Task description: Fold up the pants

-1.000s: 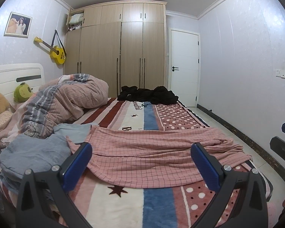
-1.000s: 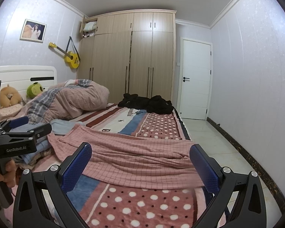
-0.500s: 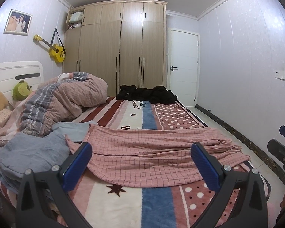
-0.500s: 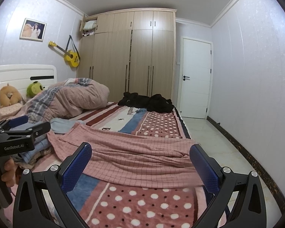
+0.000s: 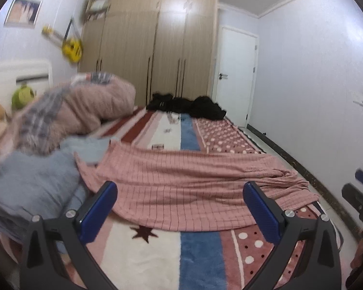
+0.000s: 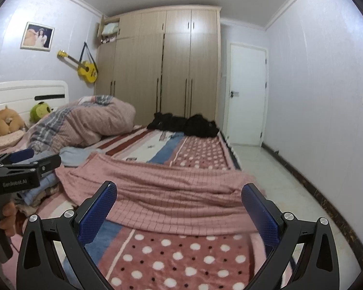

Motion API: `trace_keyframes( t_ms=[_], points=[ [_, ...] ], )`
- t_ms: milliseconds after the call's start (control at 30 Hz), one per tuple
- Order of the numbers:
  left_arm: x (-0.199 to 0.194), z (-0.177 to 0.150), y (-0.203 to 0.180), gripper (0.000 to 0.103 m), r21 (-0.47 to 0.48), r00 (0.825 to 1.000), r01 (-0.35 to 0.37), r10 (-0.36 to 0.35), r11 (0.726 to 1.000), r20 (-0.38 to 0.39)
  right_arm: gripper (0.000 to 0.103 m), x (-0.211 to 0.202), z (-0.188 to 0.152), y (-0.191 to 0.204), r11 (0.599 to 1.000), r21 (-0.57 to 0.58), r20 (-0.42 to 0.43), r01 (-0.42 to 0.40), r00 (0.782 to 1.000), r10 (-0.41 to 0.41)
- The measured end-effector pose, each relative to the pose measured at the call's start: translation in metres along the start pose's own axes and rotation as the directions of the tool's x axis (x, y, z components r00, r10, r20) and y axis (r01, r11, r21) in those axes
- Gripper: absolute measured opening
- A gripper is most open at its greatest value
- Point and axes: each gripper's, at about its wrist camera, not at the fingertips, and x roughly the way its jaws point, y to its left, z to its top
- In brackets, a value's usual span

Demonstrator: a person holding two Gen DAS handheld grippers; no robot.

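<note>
Bed (image 5: 157, 249) holds pants (image 5: 193, 188) (beyond both grippers).

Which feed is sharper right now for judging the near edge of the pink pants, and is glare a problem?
Left wrist view: motion-smeared, worst at the quilt; the pink pants are soft but their grid is readable. Right wrist view: sharper overall, pants edge slightly blurred; glare sits only on the wardrobe doors in both views.

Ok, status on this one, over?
Left tool, right tool open, empty. Pink checked pants spread across bed, unfolded. Grey clothes overlapping left end.
</note>
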Motion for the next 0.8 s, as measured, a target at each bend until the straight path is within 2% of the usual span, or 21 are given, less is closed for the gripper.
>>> trace_keyframes(
  t_ms=[100, 167, 267, 400, 467, 500, 533, 600, 633, 733, 800],
  points=[
    [0.034, -0.013, 0.026, 0.102, -0.078, 0.994, -0.049, 0.041, 0.996, -0.104, 0.103, 0.019, -0.008, -0.010, 0.999, 0.036, -0.047, 0.005, 0.999, -0.003],
    [0.056, -0.024, 0.045, 0.102, -0.124, 0.983, -0.105, 0.084, 0.987, -0.166, 0.103, 0.035, -0.017, -0.021, 0.996, 0.087, -0.084, -0.014, 0.996, 0.022],
    [0.088, -0.041, 0.070, 0.102, -0.195, 0.963, -0.158, 0.107, 0.968, -0.247, 0.103, 0.057, -0.030, -0.035, 0.989, 0.145, -0.138, -0.038, 0.989, 0.058],
    [0.123, -0.059, 0.090, 0.100, -0.241, 0.944, -0.196, 0.117, 0.951, -0.307, 0.102, 0.089, -0.049, -0.060, 0.979, 0.200, -0.206, -0.038, 0.975, 0.080],
    [0.139, -0.063, 0.094, 0.088, -0.233, 0.935, -0.222, 0.139, 0.947, -0.325, 0.102, 0.102, -0.058, -0.076, 0.972, 0.235, -0.234, -0.021, 0.969, 0.077],
    [0.147, -0.064, 0.096, 0.079, -0.233, 0.931, -0.233, 0.148, 0.944, -0.333, 0.102, 0.109, -0.063, -0.087, 0.964, 0.265, -0.249, -0.011, 0.965, 0.079],
    [0.155, -0.063, 0.098, 0.074, -0.238, 0.930, -0.235, 0.147, 0.942, -0.338, 0.102, 0.114, -0.066, -0.096, 0.958, 0.288, -0.259, -0.003, 0.962, 0.081],
    [0.170, -0.059, 0.103, 0.071, -0.242, 0.930, -0.236, 0.146, 0.941, -0.338, 0.102, 0.122, -0.075, -0.117, 0.940, 0.340, -0.281, 0.019, 0.956, 0.083],
    [0.176, -0.057, 0.104, 0.064, -0.233, 0.927, -0.249, 0.161, 0.940, -0.338, 0.101, 0.127, -0.080, -0.129, 0.933, 0.359, -0.293, 0.036, 0.953, 0.076],
    [0.191, -0.051, 0.111, 0.052, -0.218, 0.917, -0.294, 0.211, 0.931, -0.338, 0.090, 0.136, -0.090, -0.151, 0.920, 0.385, -0.338, 0.077, 0.939, 0.063],
    [0.198, -0.048, 0.118, 0.042, -0.232, 0.916, -0.303, 0.214, 0.924, -0.340, 0.086, 0.143, -0.099, -0.169, 0.902, 0.423, -0.366, 0.088, 0.927, 0.081]
  ],
)
